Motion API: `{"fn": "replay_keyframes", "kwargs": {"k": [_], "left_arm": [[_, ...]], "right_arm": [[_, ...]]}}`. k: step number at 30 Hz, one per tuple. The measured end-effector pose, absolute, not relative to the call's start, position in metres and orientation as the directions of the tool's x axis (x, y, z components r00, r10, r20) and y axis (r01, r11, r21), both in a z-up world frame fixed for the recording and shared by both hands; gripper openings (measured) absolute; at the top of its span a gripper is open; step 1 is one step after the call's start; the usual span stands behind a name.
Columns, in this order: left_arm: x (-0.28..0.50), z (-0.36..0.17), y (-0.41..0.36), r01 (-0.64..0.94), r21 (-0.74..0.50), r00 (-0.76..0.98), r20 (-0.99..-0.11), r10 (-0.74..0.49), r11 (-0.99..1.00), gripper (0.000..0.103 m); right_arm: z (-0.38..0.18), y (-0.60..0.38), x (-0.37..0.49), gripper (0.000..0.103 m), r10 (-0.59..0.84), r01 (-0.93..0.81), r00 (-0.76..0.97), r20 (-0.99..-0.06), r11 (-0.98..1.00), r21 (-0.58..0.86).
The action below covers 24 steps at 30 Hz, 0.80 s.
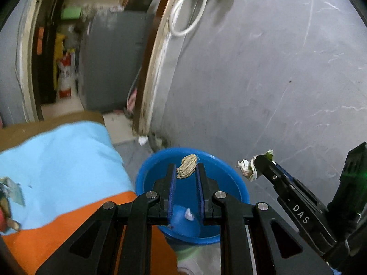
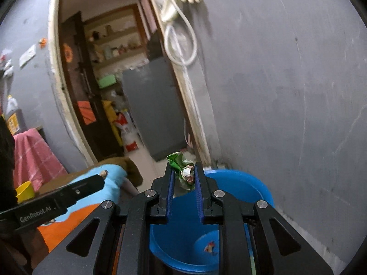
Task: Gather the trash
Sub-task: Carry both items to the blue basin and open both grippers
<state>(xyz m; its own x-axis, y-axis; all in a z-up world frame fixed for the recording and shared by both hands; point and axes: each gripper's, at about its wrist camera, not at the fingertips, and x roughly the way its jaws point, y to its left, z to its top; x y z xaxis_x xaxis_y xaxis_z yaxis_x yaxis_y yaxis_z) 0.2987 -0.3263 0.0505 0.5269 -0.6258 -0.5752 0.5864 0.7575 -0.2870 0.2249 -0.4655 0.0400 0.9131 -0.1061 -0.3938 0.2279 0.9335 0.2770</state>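
L gripper [image 1: 186, 168] was nearly closed, pinching a tan crumpled wad [image 1: 187, 166] at its tips, directly above the blue bucket [image 1: 238, 183]. R gripper [image 2: 183, 171] was likewise clamped on a crumpled green/white wrapper [image 2: 181, 169], held over the near rim of the same bucket, w/ the opening below it. From the left wrist view the R gripper's load looked to hang just outside the bucket's right rim, so it prob. needed a bit more travel before letting go.

Inside the bucket: a small white scrap [image 1: 189, 214] and a small colourful bit [image 2: 209, 247] lay on the bottom, so some trash seemed already collected. Both pieces in hand weren't dropped yet; that looked like the step left.

Beside the bucket, a light-blue & orange cloth [image 1: 68, 160] covered a surface; blurred things at its left edge, can't tell if trash. Farther off, a white scrap [image 1: 142, 140] lay on the floor at the foot of the door frame [image 1: 151, 87], poss. one more to fetch. Beyond: grey wall [image 1: 275, 68], and a cluttered back room thru the doorway.
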Motion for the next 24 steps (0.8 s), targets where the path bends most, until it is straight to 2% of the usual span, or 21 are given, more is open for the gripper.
{"fn": "replay_keyframes", "kwargs": {"k": [8,10,11,15,20,22,24], "left_arm": [[0.321,0.017,-0.345,0.559,-0.322,0.456,-0.650,-0.607,0.764,0.014],[0.325,0.011,-0.347,0.555,-0.334,0.437,-0.661,-0.609,0.761,0.015],[0.322,0.010,-0.346,0.554,-0.335,0.433,-0.665,-0.608,0.762,0.015],[0.321,0.006,-0.347,0.548,-0.340,0.426,-0.673,-0.605,0.764,0.027],[0.317,0.011,-0.342,0.539,-0.344,0.447,-0.657,-0.607,0.769,0.030],[0.315,0.015,-0.338,0.533,-0.342,0.465,-0.646,-0.606,0.774,0.035],[0.313,0.021,-0.332,0.525,-0.340,0.488,-0.631,-0.603,0.780,0.037]], "right_arm": [[0.020,-0.479,0.238,0.019,-0.097,0.272,0.866,-0.491,0.915,0.297],[0.016,-0.482,0.238,0.022,-0.097,0.280,0.857,-0.506,0.912,0.299],[0.016,-0.483,0.240,0.027,-0.099,0.285,0.853,-0.512,0.910,0.300],[0.013,-0.489,0.238,0.030,-0.096,0.299,0.845,-0.526,0.901,0.314],[0.016,-0.492,0.237,0.035,-0.103,0.304,0.846,-0.523,0.900,0.314],[0.018,-0.492,0.235,0.037,-0.112,0.307,0.850,-0.515,0.900,0.310],[0.021,-0.491,0.235,0.042,-0.123,0.308,0.854,-0.505,0.902,0.302]]}}
